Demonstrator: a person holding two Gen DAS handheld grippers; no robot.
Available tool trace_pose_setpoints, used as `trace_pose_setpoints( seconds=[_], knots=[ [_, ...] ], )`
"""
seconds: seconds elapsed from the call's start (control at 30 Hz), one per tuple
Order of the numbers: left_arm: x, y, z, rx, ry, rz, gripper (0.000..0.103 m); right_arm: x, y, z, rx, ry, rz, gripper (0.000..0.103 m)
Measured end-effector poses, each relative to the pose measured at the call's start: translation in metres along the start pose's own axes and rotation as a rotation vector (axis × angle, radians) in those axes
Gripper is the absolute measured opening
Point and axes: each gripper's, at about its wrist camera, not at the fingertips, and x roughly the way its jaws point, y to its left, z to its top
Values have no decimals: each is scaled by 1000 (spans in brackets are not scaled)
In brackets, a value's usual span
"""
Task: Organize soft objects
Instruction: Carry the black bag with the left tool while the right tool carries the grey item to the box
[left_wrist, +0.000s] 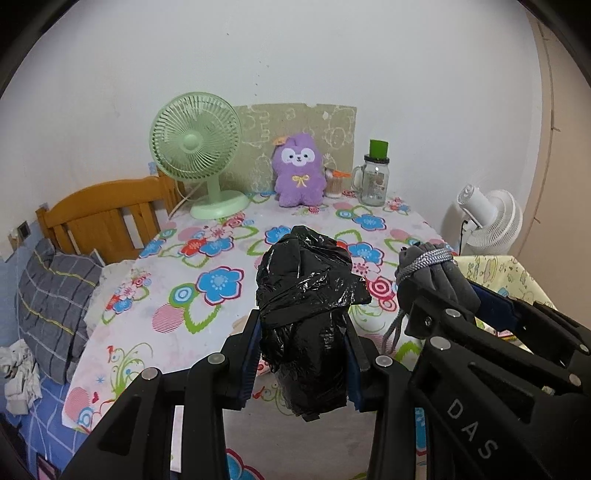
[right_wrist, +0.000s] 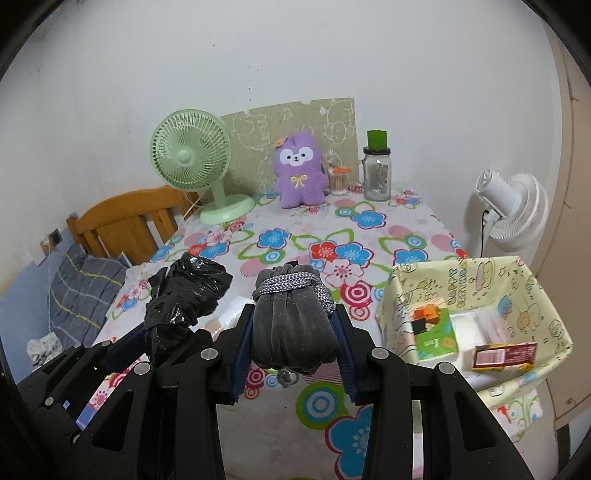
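Note:
My left gripper (left_wrist: 301, 328) is shut on a crumpled black plastic bag bundle (left_wrist: 308, 295) and holds it above the flowered table. My right gripper (right_wrist: 293, 332) is shut on a grey velvet drawstring pouch (right_wrist: 291, 328) tied with a grey cord, also held above the table. The pouch also shows in the left wrist view (left_wrist: 432, 273), to the right of the bag. The bag also shows in the right wrist view (right_wrist: 188, 291), to the left of the pouch. A yellow fabric basket (right_wrist: 406, 291) with packets inside stands at the table's right edge.
A purple plush toy (right_wrist: 299, 173) stands at the back of the table (right_wrist: 306, 402) between a green fan (right_wrist: 192, 162) and a glass jar (right_wrist: 376, 177). A white fan (right_wrist: 513, 210) stands to the right. A bed with a wooden headboard (right_wrist: 125, 221) lies to the left.

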Motion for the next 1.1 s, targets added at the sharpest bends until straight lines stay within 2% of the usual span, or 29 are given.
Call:
trace_pose_setpoints(
  seconds=[0.1, 0.77, 1.1],
  knots=[
    [-7, -9, 3, 14, -5, 17, 39, -7, -3, 3, -10, -4, 3, 43],
    [-17, -75, 23, 39, -25, -32, 39, -42, -65, 24, -12, -36, -39, 43],
    [-7, -118, 33, 66, -15, -93, 39, -46, -106, 31, 7, -47, -94, 43]
  ],
)
